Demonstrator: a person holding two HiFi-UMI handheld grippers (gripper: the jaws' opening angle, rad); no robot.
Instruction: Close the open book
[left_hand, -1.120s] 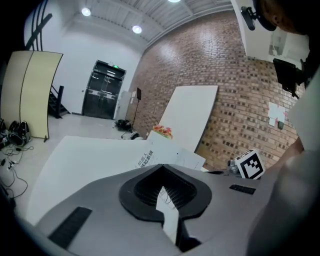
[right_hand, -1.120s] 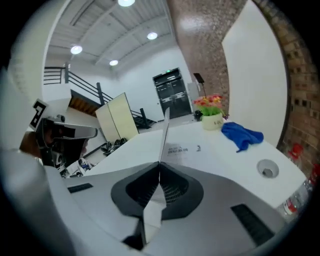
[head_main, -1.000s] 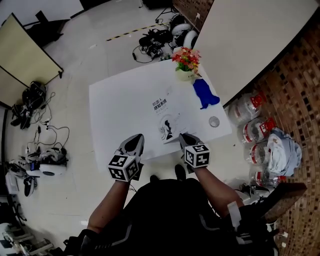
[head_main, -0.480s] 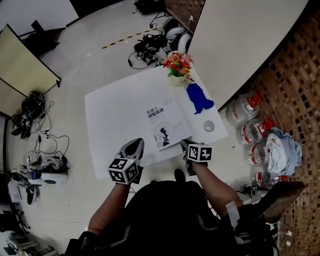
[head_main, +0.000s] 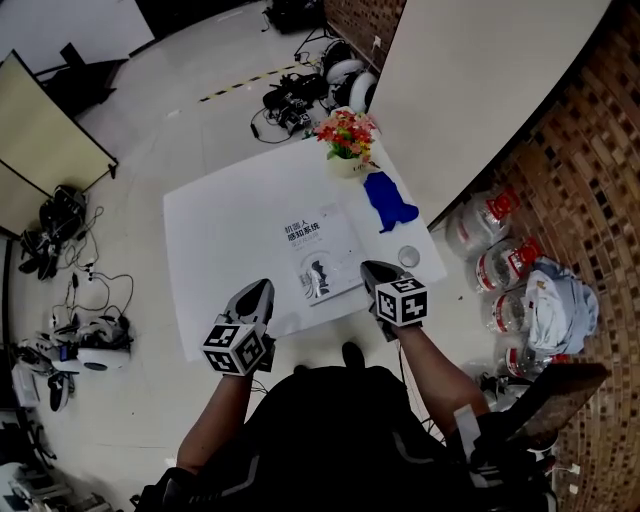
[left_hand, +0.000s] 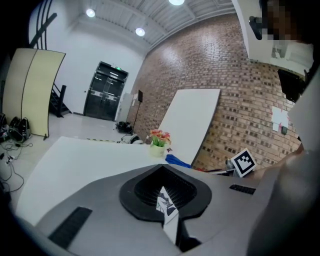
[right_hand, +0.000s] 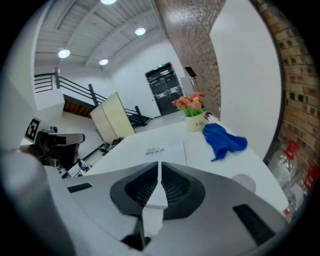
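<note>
**Head view.** The book (head_main: 320, 262) lay flat and closed, cover up, near the middle of the table (head_main: 220, 220). Judged from this, the closing was already done.

- **Left gripper:** The left gripper (head_main: 257, 291) hovered at the book's 7 o'clock, clear of it, its jaws drawn together on nothing.
- **Right gripper:** The right gripper (head_main: 374, 271) sat just beside the book's 4 o'clock corner, its jaws likewise pressed together and empty. Whether it touched the cover could not be told.
- **Why held so:** Both pointed toward 12 o'clock from the table's near edge, probably because no grip was needed and closed jaws suit pressing a cover flat.
- **Other things:** The pot of flowers (head_main: 345, 133) at 1 o'clock, the blue cloth (head_main: 390, 202) at 2 o'clock and the small round disc (head_main: 408, 257) at 3 o'clock stood apart from the book, outside the cover's swing.
</note>
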